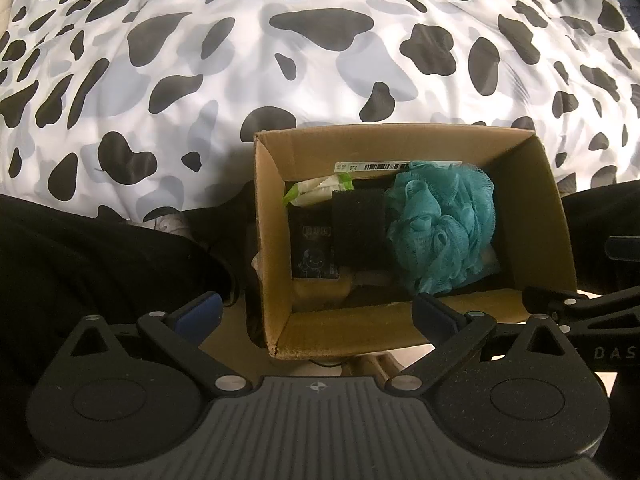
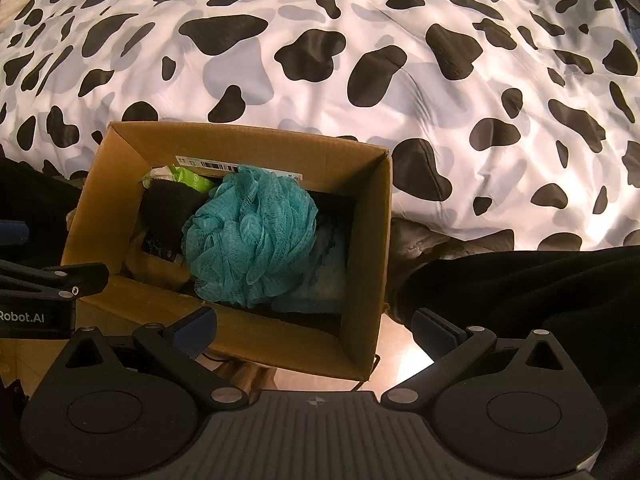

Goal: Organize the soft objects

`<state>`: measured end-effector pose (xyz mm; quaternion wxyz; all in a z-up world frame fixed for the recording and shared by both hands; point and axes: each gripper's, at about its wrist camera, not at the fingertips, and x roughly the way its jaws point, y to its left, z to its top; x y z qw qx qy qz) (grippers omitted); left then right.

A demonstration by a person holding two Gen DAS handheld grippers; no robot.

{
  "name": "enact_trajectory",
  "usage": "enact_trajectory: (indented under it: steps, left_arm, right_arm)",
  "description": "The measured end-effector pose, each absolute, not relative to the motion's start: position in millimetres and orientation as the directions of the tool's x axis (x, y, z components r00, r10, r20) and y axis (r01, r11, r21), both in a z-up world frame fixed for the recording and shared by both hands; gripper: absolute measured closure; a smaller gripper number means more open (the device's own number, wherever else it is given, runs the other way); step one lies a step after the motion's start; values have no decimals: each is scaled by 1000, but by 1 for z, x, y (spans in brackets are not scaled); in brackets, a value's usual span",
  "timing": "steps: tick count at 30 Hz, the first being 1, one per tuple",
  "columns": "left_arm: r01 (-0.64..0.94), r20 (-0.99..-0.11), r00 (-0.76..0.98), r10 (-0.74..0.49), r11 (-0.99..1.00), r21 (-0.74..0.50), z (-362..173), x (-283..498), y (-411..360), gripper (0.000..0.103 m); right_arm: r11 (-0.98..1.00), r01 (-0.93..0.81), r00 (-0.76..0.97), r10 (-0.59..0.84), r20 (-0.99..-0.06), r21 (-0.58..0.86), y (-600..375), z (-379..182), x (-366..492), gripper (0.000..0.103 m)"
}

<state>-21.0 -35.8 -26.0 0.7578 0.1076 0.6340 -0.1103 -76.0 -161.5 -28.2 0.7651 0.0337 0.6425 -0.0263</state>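
An open cardboard box (image 1: 272, 240) (image 2: 372, 240) stands by the bed. Inside lie a teal mesh bath pouf (image 1: 444, 224) (image 2: 252, 236), a folded black cloth (image 1: 358, 232) (image 2: 168, 208), a green and white packet (image 1: 320, 186) (image 2: 188, 178) and a dark packet (image 1: 312, 256). A pale blue soft item (image 2: 320, 284) lies under the pouf. My left gripper (image 1: 316, 312) is open and empty above the box's near wall. My right gripper (image 2: 314, 328) is open and empty above the box's near right corner. Each gripper's arm shows at the edge of the other's view.
A cow-print duvet (image 1: 320, 40) (image 2: 360, 60) covers the bed behind the box. Black fabric lies at the left (image 1: 80, 260) and at the right (image 2: 520, 280). A shiny floor (image 2: 400, 352) shows beside the box.
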Motion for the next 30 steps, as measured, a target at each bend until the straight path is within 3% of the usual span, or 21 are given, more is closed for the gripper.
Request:
enact_trajectory:
  steps: [30]
  left_arm:
    - [300, -984, 170, -45, 954, 9, -26, -22, -36, 0]
  right_arm:
    - [997, 73, 164, -9, -986, 3, -160, -29, -76, 0]
